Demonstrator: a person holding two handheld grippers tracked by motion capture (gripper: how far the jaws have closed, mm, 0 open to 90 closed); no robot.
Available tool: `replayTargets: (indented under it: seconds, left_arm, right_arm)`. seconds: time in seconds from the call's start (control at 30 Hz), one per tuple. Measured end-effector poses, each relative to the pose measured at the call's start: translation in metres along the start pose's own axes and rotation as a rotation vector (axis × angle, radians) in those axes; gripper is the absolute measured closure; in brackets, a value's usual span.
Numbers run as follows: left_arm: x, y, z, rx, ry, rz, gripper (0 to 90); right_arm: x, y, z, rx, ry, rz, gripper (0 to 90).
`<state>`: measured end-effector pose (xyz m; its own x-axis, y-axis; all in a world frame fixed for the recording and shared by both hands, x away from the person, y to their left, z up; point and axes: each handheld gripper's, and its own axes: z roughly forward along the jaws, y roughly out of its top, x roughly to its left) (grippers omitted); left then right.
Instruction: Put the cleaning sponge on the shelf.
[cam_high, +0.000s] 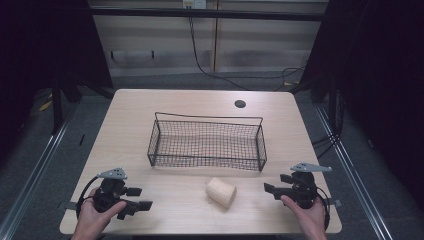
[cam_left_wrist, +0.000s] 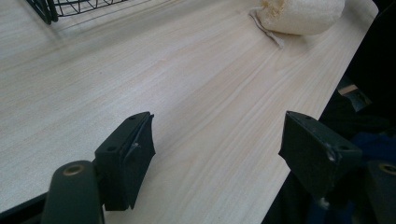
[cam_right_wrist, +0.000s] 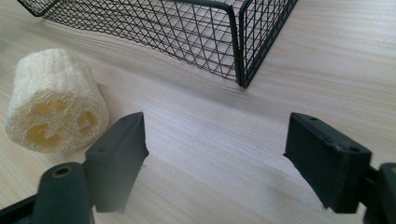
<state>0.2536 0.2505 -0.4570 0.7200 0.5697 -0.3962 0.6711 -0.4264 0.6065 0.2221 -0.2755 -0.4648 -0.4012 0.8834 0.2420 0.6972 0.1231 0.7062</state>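
Pale wood covers the worktop (cam_high: 150, 110), and on it we see a loofah (cam_high: 221, 192) lying on its side near the front edge, just in front of a black wire basket (cam_high: 207, 141) and apart from it. The basket holds nothing that we can make out.

We hold the left claw (cam_high: 142, 197) low at the front left, released, its jaws spread wide with nothing between them; the left gripper view shows bare wood between the pads and the loofah (cam_left_wrist: 299, 14) farther off. The right claw (cam_high: 272, 184) sits at the front right, likewise released and carrying nothing, with the loofah (cam_right_wrist: 53, 100) just off its left jaw and a basket corner (cam_right_wrist: 240, 46) ahead.

We judge the loofah light, dry and springy: a fibrous, rough cylinder with holes through its end face, unlikely to slip and hard to damage, though it will give under a squeeze. We would take it across the middle of its rounded body, jaws on opposite sides, closing until the fibres compress a little. Since it can roll, we would come down squarely over it.
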Motion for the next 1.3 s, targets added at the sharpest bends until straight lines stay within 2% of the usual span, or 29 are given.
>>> replayTargets:
  seconds: [0.17,0.33,0.47,0.63,0.9,0.93,1.1,1.3]
  left_arm:
    - [0.001,0.0,-0.001,-0.008,0.006,-0.013,24.2]
    - [0.002,0.0,-0.002,-0.004,0.003,-0.017,24.2]
    - [0.002,0.0,-0.002,-0.001,0.0,-0.016,24.2]
    - [0.002,0.0,-0.003,-0.004,0.006,-0.016,24.4]
    - [0.003,0.0,-0.004,-0.006,0.005,-0.013,24.3]
    - [0.003,0.0,-0.004,-0.003,0.004,-0.014,24.3]
    - [0.002,0.0,-0.004,-0.005,0.009,-0.013,24.4]
    - [0.001,0.0,-0.002,0.011,0.008,-0.01,24.4]
  right_arm:
    - [-0.002,-0.001,-0.001,0.013,0.011,0.027,20.7]
    - [0.003,0.004,-0.005,-0.003,0.034,-0.006,21.6]
    - [0.006,0.008,-0.004,0.021,0.071,-0.028,22.9]
    - [0.009,0.012,-0.007,0.042,0.063,-0.027,23.8]
    - [0.013,0.02,-0.011,0.055,0.089,-0.005,25.1]
    - [0.016,0.024,-0.012,0.067,0.105,-0.003,26.3]
    - [0.021,0.03,-0.012,0.086,0.119,-0.015,26.1]
    - [0.028,0.038,-0.01,0.142,0.148,-0.051,20.9]
